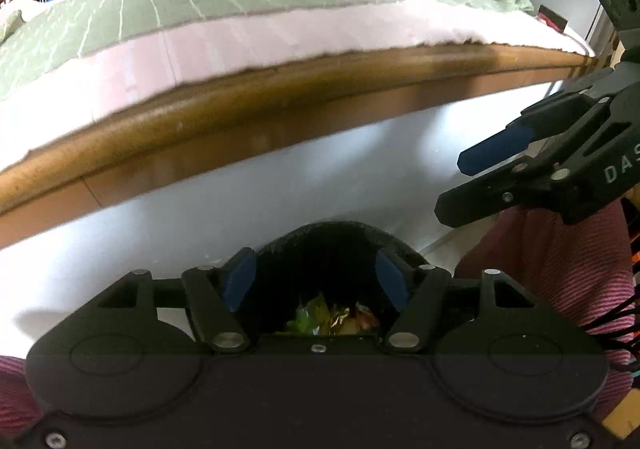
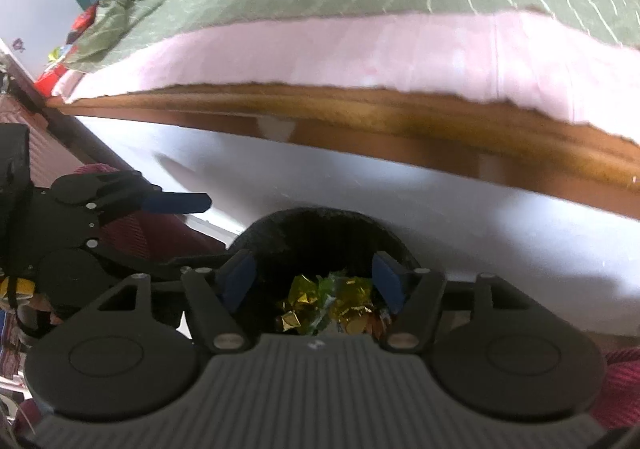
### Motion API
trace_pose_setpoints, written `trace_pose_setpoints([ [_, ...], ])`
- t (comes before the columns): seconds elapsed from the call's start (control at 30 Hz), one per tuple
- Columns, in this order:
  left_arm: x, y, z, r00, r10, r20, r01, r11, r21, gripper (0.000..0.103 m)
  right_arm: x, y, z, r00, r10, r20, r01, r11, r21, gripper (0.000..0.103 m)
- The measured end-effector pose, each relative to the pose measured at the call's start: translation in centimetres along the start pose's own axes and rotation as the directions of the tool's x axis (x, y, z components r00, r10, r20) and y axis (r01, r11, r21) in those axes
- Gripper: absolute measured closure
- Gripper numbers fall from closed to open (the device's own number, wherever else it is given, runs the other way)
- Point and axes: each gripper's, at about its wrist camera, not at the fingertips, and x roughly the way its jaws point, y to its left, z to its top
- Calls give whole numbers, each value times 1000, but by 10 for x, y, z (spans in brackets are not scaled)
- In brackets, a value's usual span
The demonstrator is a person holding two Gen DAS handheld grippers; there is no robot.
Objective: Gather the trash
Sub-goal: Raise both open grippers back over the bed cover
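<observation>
- My left gripper [image 1: 316, 281] hangs with its blue pads spread apart, holding nothing.
- My right gripper [image 2: 314, 281] is spread wide too, and empty.
- The round black bin [image 2: 320, 233] sits right under both.
- Shiny gold and green crumpled wrappers [image 2: 332, 305] lie inside it, below my pads.
- The wooden bed edge [image 1: 240, 105] is ahead.

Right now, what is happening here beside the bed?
A person holds two grippers over a black bin on the white floor by the wooden bed frame. Crumpled gold and green wrappers already lie inside it. The left gripper and the right gripper both have their jaws open, with nothing gripped.
</observation>
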Motion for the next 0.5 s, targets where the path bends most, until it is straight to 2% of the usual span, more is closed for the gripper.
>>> trace_pose_setpoints([
  [0.33,-47,5,26,994,-5,105,4,1000,6,33,-39,18,24,989,69,130,-58,994,-92,16],
  [0.5,-71,13,50,984,1,180,0,1000,-6,31,-54,26,43,979,64,191,-38,990,-139,15],
])
